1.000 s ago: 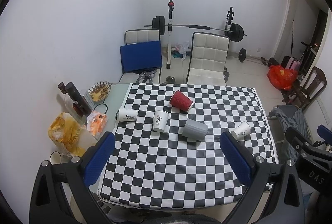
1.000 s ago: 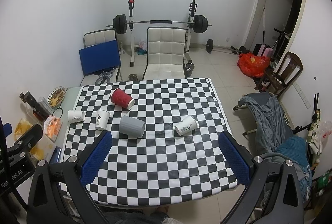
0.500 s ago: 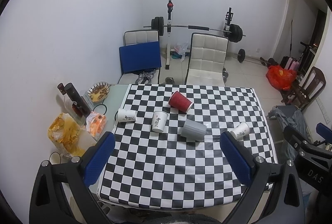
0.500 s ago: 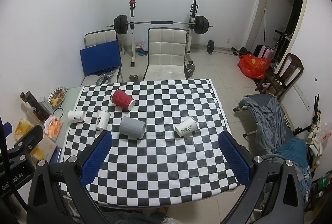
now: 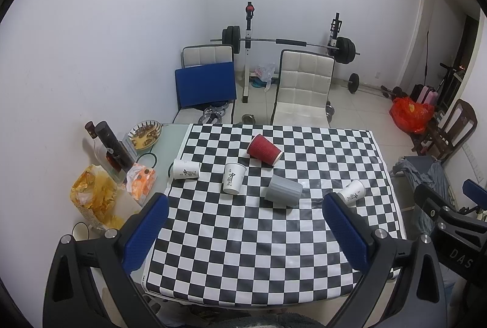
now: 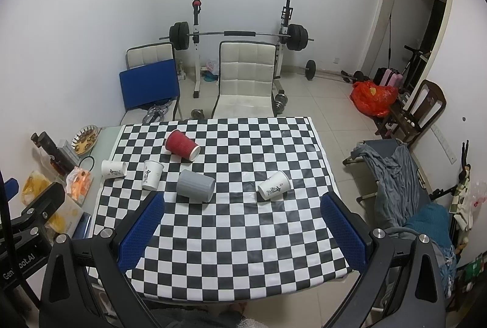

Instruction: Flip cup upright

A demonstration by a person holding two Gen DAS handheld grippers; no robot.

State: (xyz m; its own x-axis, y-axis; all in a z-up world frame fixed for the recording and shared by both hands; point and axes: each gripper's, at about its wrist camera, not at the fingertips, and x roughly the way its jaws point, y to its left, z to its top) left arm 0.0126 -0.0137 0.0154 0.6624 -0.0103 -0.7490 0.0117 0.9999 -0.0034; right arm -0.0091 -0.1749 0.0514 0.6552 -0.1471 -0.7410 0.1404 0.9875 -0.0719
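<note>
Task not started: both my grippers hang above the near edge of the checkered table [image 5: 243,252], well apart from every cup.

From the left:
- left white cup [image 5: 185,169], on its side
- second white cup [image 5: 232,182], which looks upright, though the lens distorts it
- red cup [image 5: 264,150], on its side
- grey cup [image 5: 283,192], on its side
- right white cup [image 6: 274,185], on its side

My left gripper [image 5: 243,230] is spread wide, empty. My right gripper [image 6: 243,229] likewise. 4 cups left to right.
</note>
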